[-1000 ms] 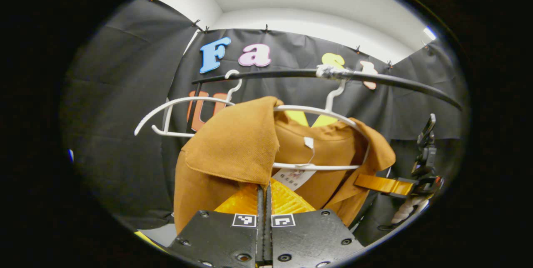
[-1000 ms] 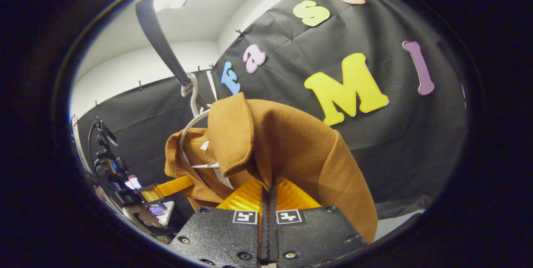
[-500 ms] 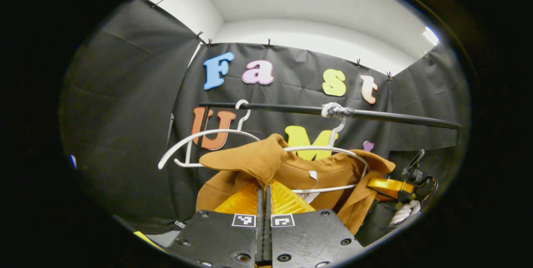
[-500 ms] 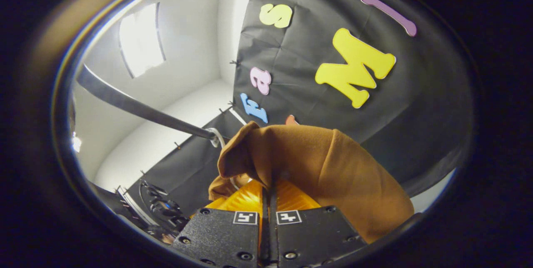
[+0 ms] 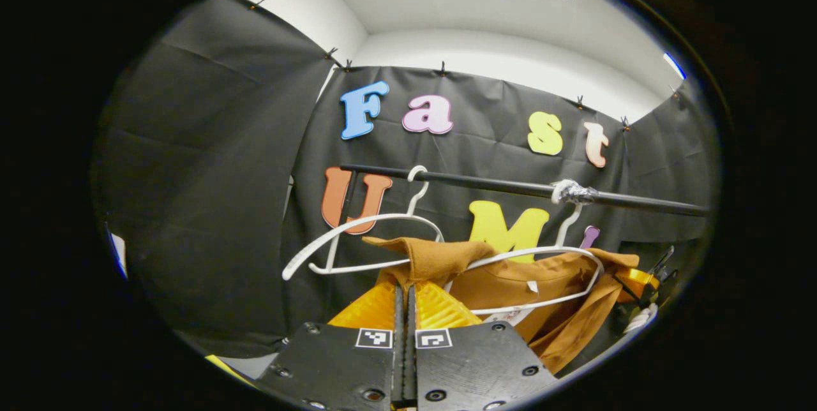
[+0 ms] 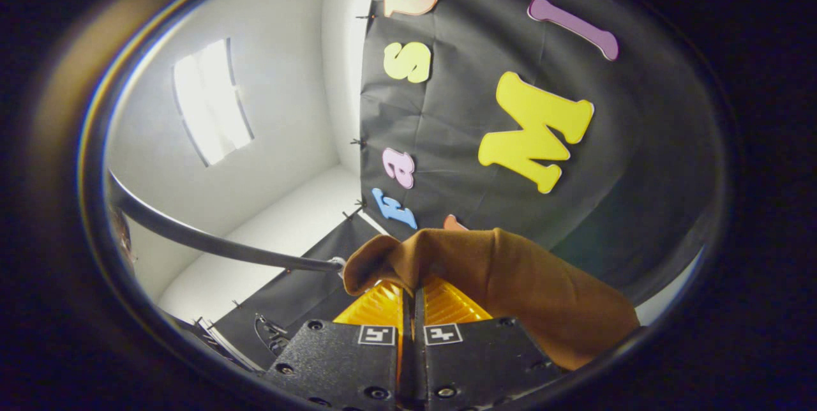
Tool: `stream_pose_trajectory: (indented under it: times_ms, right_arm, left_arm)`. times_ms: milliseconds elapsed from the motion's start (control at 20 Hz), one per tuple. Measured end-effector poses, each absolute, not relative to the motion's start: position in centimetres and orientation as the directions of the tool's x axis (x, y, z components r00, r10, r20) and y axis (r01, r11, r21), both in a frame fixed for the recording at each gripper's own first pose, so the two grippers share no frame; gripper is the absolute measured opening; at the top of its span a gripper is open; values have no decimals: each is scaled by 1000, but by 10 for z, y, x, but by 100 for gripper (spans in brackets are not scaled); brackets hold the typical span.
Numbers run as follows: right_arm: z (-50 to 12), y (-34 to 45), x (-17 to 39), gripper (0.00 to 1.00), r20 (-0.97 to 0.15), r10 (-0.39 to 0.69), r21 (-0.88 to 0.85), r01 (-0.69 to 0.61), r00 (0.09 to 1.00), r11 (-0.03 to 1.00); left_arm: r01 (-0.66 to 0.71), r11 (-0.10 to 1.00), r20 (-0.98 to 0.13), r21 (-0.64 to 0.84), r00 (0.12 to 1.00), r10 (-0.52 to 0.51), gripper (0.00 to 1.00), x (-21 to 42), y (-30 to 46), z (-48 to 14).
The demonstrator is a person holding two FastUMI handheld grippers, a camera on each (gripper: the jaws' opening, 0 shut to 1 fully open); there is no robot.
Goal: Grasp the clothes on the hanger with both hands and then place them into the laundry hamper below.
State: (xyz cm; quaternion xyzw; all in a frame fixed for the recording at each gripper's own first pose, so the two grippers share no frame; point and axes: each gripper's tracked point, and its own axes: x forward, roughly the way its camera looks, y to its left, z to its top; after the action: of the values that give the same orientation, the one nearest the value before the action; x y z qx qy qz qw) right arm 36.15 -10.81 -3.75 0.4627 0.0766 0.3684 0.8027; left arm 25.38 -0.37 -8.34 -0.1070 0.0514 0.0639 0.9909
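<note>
Left gripper (image 5: 404, 293) is pinched narrow w/ a fold of the brown garment (image 5: 440, 258) caught between its fingers, cloth bunched right at the tips. Right gripper (image 6: 411, 293) same story: jaws nearly together, biting the brown fabric, which drapes off to the right side of that view and hangs down past the gripper body. What's changed over the last sec: in the left gripper view the garment was a big upright sheet w/ collar filling the middle; now it's a low, flattened ridge at the fingertips, and the rail (image 5: 510, 189) sits lower in view than before. In the right gripper view the camera has swung up toward the ceiling light (image 6: 209, 101), and the hanger it saw a sec ago has gone out of sight. I read that as both hands pulling the shoulders out and off, i.e. the peel-off step is underway but prob. not done. The garment's hanger (image 5: 542, 270) is on the rail, and the neck part w/ the small tag is draped around its lower bar, so some cloth looks hooked there; can't tell how much. An empty white hanger (image 5: 357, 239) hangs beside it, to the left, just behind the pinched fold. Far right in the left gripper view, the other gripper shows at the garment's far edge. Hamper isn't seen from here; drop comes later.
</note>
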Motion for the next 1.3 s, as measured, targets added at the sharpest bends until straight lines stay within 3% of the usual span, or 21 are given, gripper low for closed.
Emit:
stream_pose_trajectory:
  times_ms: [150,200,300,400,550,800,850,950,1250,1300]
  right_arm:
    - [-44,-126,377,3,188,612,799,-481,769,360]
    - [-50,-128,379,3,164,602,789,-470,781,395]
    - [-58,-132,385,3,121,572,761,-446,811,471]
    - [-62,-136,392,3,91,545,739,-423,833,524]
    - [-66,-142,401,3,58,506,695,-399,860,598]
    - [-26,-136,408,3,173,540,742,-469,824,478]
    - [-20,-137,411,3,197,546,750,-483,814,451]
    - [-13,-139,418,3,216,540,743,-495,814,449]
    - [-39,-162,440,2,73,434,592,-389,898,706]
    - [-44,-159,439,3,54,434,569,-385,899,727]
  left_arm:
    - [-156,970,-144,-184,981,130,5,258,14,-92]
    - [-159,971,-154,-180,979,132,0,260,17,-95]
    - [-166,973,-171,-163,976,138,5,262,23,-103]
    - [-174,973,-191,-154,971,143,0,264,23,-113]
    - [-173,974,-215,-145,966,140,0,261,16,-124]
    - [-190,968,-131,-163,977,169,0,280,29,-84]
    - [-185,972,-119,-146,979,168,5,281,30,-79]
    - [-163,983,-93,-88,983,155,0,291,29,-68]
    - [-144,987,-120,-74,984,134,0,299,26,-72]
    - [-153,985,-124,-81,982,142,5,298,28,-77]
